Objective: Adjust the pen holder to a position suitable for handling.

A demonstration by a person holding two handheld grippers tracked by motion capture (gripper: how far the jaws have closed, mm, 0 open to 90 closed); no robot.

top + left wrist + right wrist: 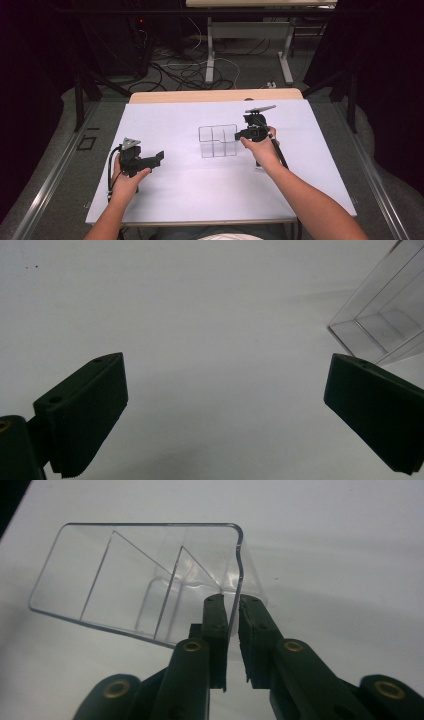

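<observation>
Two forearms come in from the near edge of the white table top (165,200), each hand carrying a black gripper. On the person's left, the left gripper (159,157) rests low over the sheet with its jaws spread wide; in the left gripper view the two ribbed pads (85,415) stand far apart with bare white surface between them, and nothing is held. Ahead of it and off to its right side, well apart from those jaws, stands the clear plastic divided organizer tray (218,141), whose near corner shows at the upper right of that view.

On the other side, the right gripper (240,135) sits right at the tray's right-hand wall. In the right gripper view its jaws are narrow, one pad inside the tray and one outside, with the thin transparent wall running up between them. A slim gap shows between the wall and the outer pad, so the pads are not plainly pressing on it, though the inner one lies very close to or against the plastic. Beyond the gripper's tips the tray stretches away to the left, its inner partitions splitting it into several compartments, all see-through.
</observation>
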